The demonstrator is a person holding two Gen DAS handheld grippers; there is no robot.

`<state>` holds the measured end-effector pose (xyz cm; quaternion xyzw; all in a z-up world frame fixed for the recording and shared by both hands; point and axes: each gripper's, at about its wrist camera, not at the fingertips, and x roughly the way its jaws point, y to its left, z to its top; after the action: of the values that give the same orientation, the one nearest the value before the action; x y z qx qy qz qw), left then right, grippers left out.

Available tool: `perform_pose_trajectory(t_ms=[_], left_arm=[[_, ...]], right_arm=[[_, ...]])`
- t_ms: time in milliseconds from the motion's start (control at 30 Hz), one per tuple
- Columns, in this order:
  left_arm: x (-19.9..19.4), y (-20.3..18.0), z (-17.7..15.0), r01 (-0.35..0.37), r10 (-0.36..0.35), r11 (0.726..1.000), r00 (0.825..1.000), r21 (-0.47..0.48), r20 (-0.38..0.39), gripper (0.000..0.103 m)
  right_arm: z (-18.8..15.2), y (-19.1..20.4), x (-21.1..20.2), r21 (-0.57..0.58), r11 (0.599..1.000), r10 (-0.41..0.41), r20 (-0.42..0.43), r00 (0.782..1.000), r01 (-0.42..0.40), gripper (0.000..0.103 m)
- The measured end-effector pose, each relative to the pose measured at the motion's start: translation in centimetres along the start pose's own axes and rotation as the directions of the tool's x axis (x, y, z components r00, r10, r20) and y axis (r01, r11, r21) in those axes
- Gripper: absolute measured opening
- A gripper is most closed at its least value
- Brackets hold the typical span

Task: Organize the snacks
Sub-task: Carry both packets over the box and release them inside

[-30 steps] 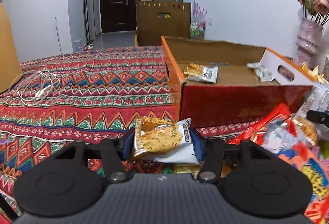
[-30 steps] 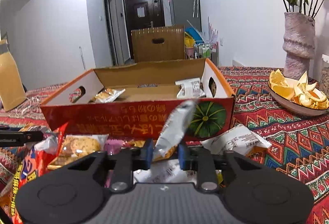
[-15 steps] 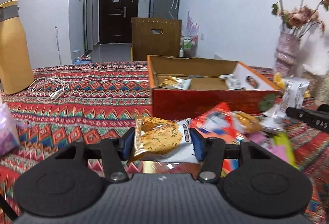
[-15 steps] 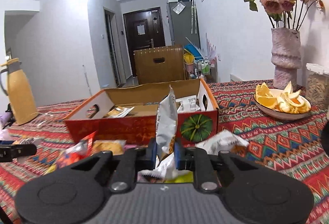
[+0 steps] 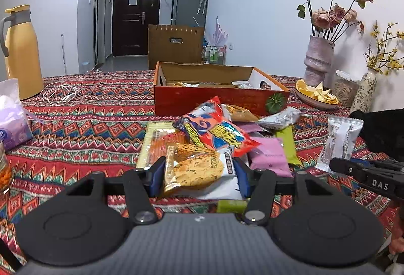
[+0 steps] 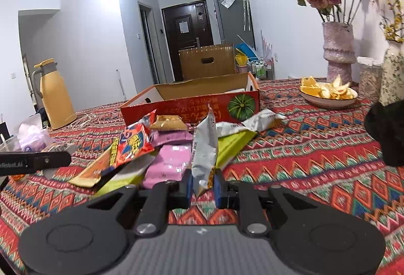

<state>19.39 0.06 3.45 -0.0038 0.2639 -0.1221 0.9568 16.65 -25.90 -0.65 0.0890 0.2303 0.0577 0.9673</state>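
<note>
Above the snack pile (image 5: 222, 133), left hand-held gripper (image 5: 199, 175) clamps a cracker packet (image 5: 197, 169), right hand-held gripper (image 6: 203, 186) pinches a silver packet (image 6: 204, 148).

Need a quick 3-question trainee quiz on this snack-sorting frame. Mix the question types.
1. True or false: the left tongs hold a cookie packet.
2. What do the right tongs grip? A) pink packet B) silver packet C) orange peel
3. Fill in: the red cardboard box stands ___ the snack pile, as the left wrist camera sees it.

Key: 1 true. 2 B, the silver packet. 3 behind.
</note>
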Motion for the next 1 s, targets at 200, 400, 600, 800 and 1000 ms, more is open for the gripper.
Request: perform_pose_trajectory(t_ms=[200,400,600,800,1000], left_arm=[[-1.1,-1.1,-0.3,0.018,-0.018,1.000,1.000,-0.003,0.008,0.056],[-0.5,-1.4,1.1,0.028,-0.028,0.999,0.999,0.016,0.024,0.056],[2.4,-1.0,4.7,0.083,-0.084,0.996,0.996,0.021,0.037,0.056],[7.0,-0.4,9.7,0.077,-0.081,0.995,0.993,0.057,0.087,0.057],[14.4,1.4,15.5,0.097,-0.100,0.994,0.993,0.043,0.065,0.057]], right_arm=[[-0.6,-0.4,-2.3,0.001,1.000,0.014,0.012,1.000,-0.014,0.016],[-0.1,-0.5,-1.9,-0.002,1.000,0.029,0.012,1.000,-0.029,0.016],[2.4,-0.8,0.5,-0.035,0.997,0.063,0.015,0.998,-0.063,0.016],[7.1,-1.2,4.2,-0.086,0.992,0.096,0.043,0.994,-0.092,0.016],[12.5,-1.5,9.6,-0.193,0.977,0.103,0.070,0.992,-0.088,0.016]])
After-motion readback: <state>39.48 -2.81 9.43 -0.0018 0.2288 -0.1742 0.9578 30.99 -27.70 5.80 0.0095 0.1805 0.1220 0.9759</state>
